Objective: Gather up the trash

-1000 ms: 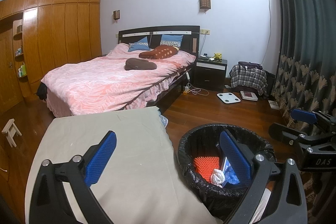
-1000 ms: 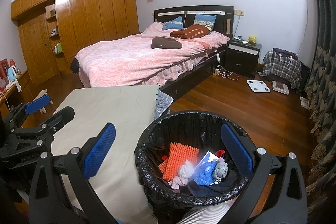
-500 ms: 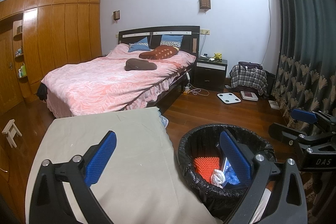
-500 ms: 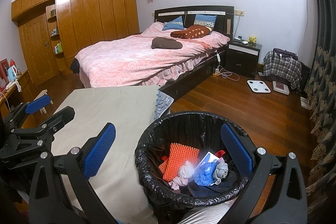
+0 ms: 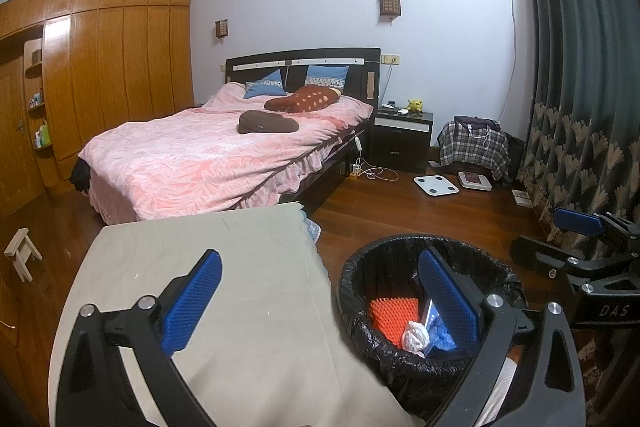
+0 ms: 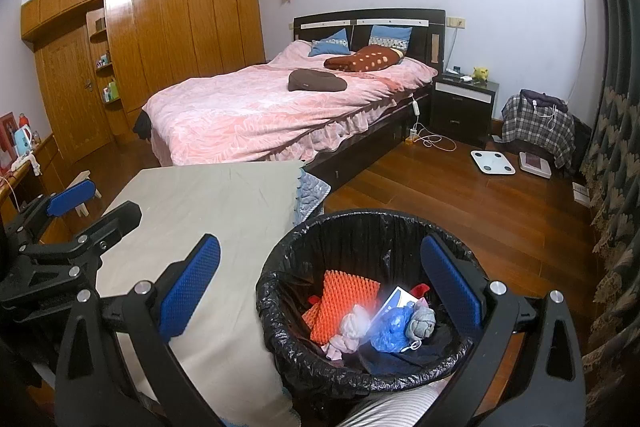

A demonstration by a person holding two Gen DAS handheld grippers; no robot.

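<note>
Looks pretty much done: the bin [image 6: 372, 307] at 5 o'clock of the surface [image 6: 208, 211] holds the trash [image 6: 360, 311], the surface looks bare, and both the left gripper [image 5: 320, 303] and right gripper [image 6: 320, 291] have jaws wide open, holding nothing.

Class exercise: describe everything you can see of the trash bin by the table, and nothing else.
The trash bin is round and lined with a crinkled, glossy black plastic bag folded over its rim. It stands upright on the wooden floor, close beside the cloth-covered table. Inside lie an orange ridged sheet, crumpled white tissue, a blue plastic wad and a grey bundle.
</note>
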